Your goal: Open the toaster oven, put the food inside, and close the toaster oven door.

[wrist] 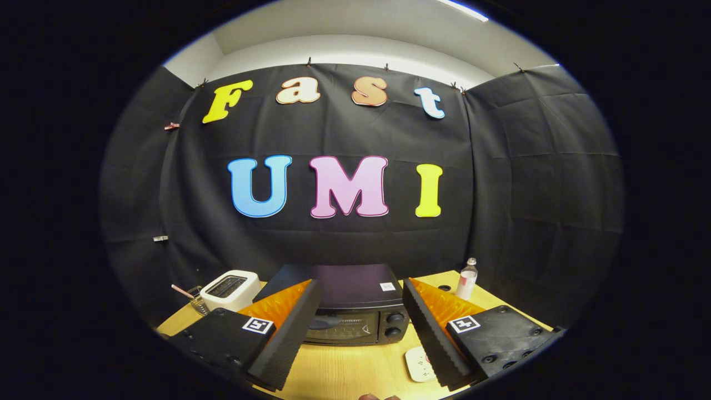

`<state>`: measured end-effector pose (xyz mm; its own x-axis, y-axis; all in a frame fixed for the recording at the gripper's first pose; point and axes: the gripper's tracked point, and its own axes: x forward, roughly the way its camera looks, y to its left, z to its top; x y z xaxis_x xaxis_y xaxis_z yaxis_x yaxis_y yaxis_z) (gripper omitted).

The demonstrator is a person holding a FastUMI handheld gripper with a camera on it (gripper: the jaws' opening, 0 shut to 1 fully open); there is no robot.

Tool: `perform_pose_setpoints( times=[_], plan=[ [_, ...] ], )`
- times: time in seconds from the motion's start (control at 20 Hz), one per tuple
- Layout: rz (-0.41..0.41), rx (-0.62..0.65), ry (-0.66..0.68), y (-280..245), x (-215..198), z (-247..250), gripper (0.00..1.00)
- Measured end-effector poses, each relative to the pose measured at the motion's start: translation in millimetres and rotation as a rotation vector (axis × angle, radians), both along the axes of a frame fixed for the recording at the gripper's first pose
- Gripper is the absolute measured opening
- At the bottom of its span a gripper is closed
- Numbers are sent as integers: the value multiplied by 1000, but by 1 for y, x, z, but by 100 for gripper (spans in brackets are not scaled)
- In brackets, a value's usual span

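Tool (pixel 361 333): fingers spread wide, nothing between the pads, held above the table's near edge.
Toaster oven (pixel 355 311): black, door closed, just ahead of the fingers, mid-table.
White toaster (pixel 230 290): far left corner of the table (pixel 344 372).
Bottle (pixel 466 279): far right edge.
White item (pixel 419 364): flat, by the right finger; unidentifiable.

My gripper (pixel 361 333) here: two broad black fingers (pixel 289 339) with ribbed foam-like pads, orange ridged panels showing behind them. Each black base block carries a square black-and-white marker (pixel 258 325) and dark round screws at the corners.
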<state>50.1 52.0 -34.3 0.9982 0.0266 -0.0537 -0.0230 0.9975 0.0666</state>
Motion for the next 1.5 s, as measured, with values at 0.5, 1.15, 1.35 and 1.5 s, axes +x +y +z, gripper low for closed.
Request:
perform_pose_setpoints(
  times=[0.5,1.15,1.35,1.5],
  plan=[
    [-37,-2,134,50,78,-80,98],
    [29,-54,277,85,105,-156,99],
    [47,-59,323,86,78,-166,99],
    [75,-59,349,86,51,-176,98]
  ],
)
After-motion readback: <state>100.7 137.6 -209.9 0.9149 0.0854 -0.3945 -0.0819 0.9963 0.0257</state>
